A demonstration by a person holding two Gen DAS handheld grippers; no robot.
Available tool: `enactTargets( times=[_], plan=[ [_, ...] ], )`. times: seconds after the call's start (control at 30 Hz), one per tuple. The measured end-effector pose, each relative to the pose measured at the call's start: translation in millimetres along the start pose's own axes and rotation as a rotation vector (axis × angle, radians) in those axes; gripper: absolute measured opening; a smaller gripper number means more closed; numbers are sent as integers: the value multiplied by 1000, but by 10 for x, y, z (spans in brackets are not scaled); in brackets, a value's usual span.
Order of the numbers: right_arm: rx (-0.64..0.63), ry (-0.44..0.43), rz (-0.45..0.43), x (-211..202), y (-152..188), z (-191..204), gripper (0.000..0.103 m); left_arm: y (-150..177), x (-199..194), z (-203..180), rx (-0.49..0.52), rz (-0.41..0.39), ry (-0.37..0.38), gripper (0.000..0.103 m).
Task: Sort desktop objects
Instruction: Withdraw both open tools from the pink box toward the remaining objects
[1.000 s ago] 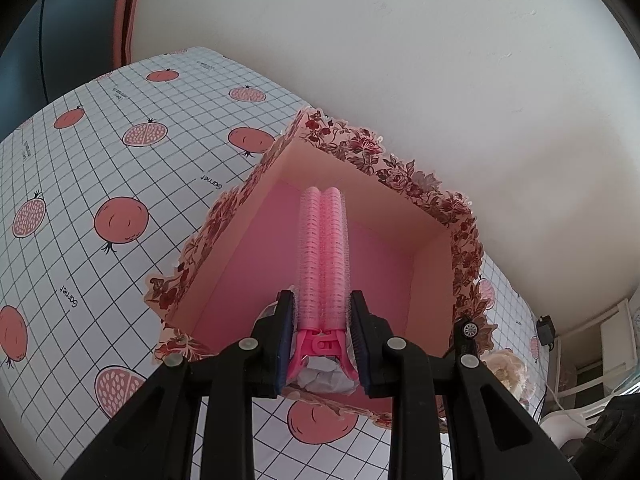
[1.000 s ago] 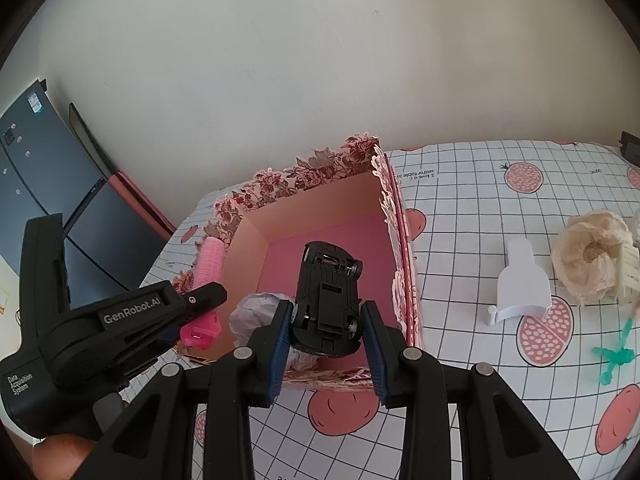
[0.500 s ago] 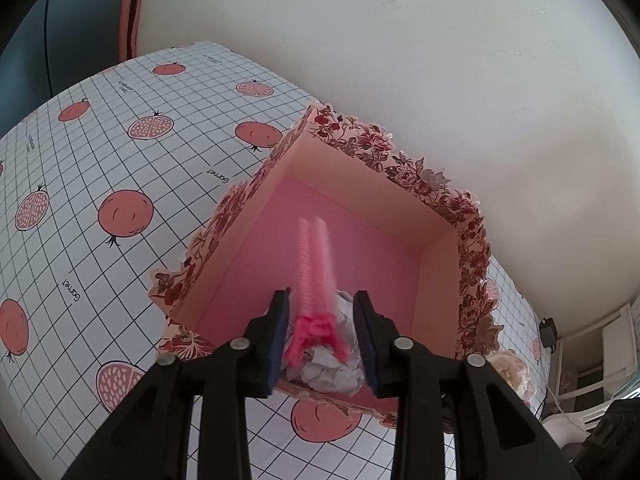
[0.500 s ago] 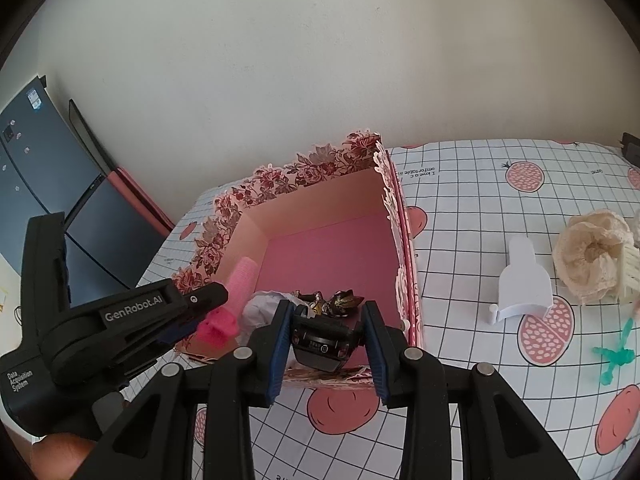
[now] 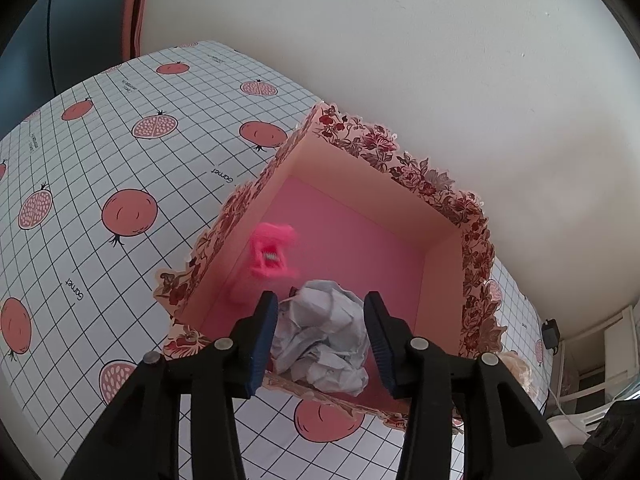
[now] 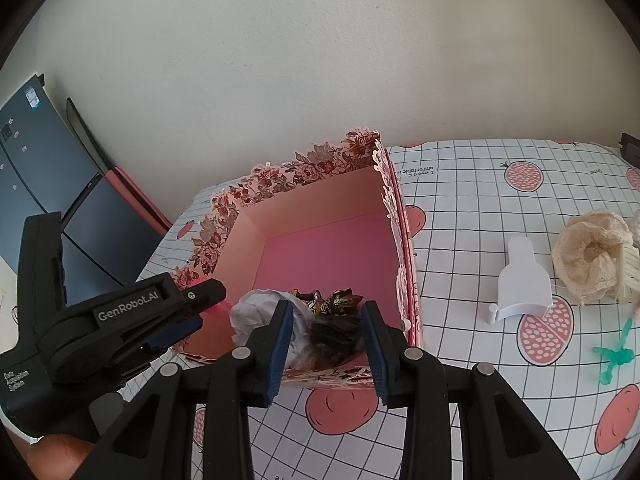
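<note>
The floral box [image 5: 476, 248] with a pink floor lies below both grippers. My left gripper [image 5: 320, 336] hangs over its near edge, jaws opening and pressing on nothing. The pink hair roller [image 5: 272, 254] is a blur by the box's left wall, apart from the pads. A crumpled paper ball [image 5: 324, 336] lies in the box beneath the fingers. My right gripper [image 6: 326, 334] stands open over the box [image 6: 320, 200]. The black toy car [image 6: 334, 334] is a dark blur low between the fingers, clear of the left pad. A black-and-gold item [image 6: 340, 300] lies behind it.
On the pomegranate-print tablecloth [image 6: 460, 184], right of the box, lie a white plastic scoop-shaped piece [image 6: 524, 284], a cream lace bundle [image 6: 592, 256] and a small green toy [image 6: 614, 356]. A dark blue panel [image 6: 40, 168] stands at the left. The wall is close behind the box.
The left jaws spread and the pink roller dropped from them toward the box's left wall. The toy car tipped down out of the right fingers into the box. Both hands kept still.
</note>
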State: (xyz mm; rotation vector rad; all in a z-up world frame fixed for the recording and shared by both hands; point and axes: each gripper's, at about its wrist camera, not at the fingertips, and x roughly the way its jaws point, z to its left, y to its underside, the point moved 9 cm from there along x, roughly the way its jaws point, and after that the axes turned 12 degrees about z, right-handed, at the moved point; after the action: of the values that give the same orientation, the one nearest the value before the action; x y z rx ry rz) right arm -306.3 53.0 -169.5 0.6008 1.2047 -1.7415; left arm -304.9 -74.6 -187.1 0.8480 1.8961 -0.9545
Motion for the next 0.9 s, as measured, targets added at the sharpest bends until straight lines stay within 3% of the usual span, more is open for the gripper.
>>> enactTargets(
  times=[0.43,0.53,0.9],
  plan=[
    [1,1,-2,5,9,4,39,8,-4,-22,-1,-1,-5,47],
    [0,3,-4,1,15,9,39,12,-17,-34,1,-4,-7,56],
    [12,1,-61,-236,-49,-60,41,17,-116,-140,12,-23,-10,59]
  ],
)
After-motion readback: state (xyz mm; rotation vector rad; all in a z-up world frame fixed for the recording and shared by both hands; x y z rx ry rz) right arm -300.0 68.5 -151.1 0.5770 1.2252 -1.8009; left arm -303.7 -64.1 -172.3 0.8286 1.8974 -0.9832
